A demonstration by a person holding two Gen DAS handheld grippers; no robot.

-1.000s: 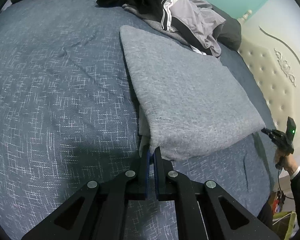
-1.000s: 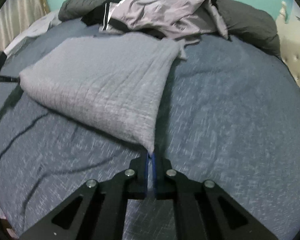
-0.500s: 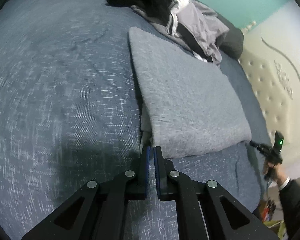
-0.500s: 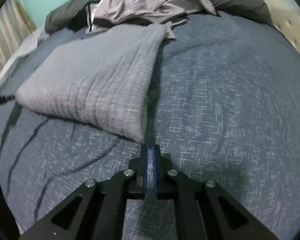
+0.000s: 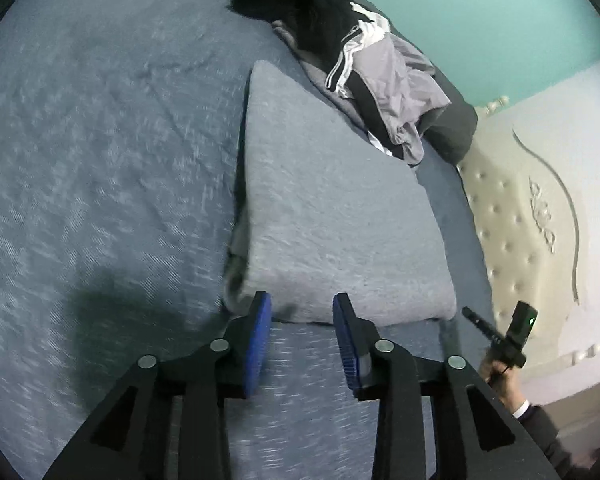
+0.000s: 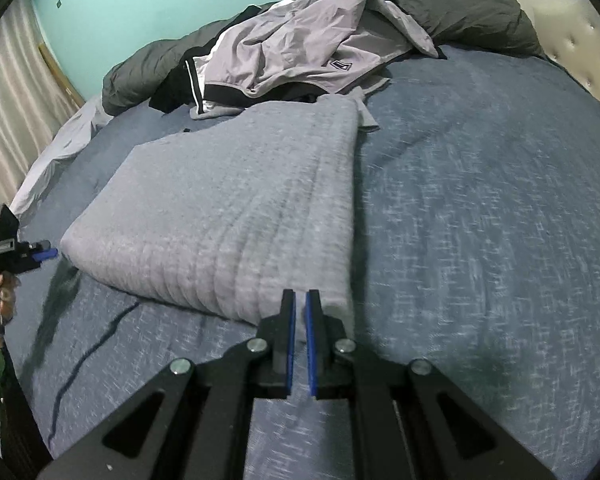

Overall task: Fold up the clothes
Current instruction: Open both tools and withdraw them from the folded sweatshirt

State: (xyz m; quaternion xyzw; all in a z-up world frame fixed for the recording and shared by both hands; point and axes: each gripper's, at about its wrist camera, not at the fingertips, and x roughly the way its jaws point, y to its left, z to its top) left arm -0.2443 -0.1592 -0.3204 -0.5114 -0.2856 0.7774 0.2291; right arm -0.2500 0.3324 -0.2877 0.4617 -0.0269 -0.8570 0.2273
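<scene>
on the blue bed cover (image 5: 100, 168), a folded grey garment (image 5: 332, 216) lies flat with both grippers at its near edge.

left gripper (image 5: 302, 312) is opening, its blue-padded fingers (image 5: 260, 328) apart and off the cloth, the garment's near corner just beyond their tips and nothing pressed between them. right gripper (image 6: 300, 312) has its fingers (image 6: 290, 336) together with only a thin slit showing, tips at the garment's other near corner; no cloth shows in the slit. a heap of unfolded clothes (image 6: 300, 44), a grey and black jacket with white stripes on top, lies just beyond the garment's far edge, against dark grey bedding (image 6: 472, 8). a cream tufted headboard (image 5: 516, 216) stands at the bed's right side in the left wrist view. a hand (image 5: 500, 372) holds the right gripper there.
</scene>
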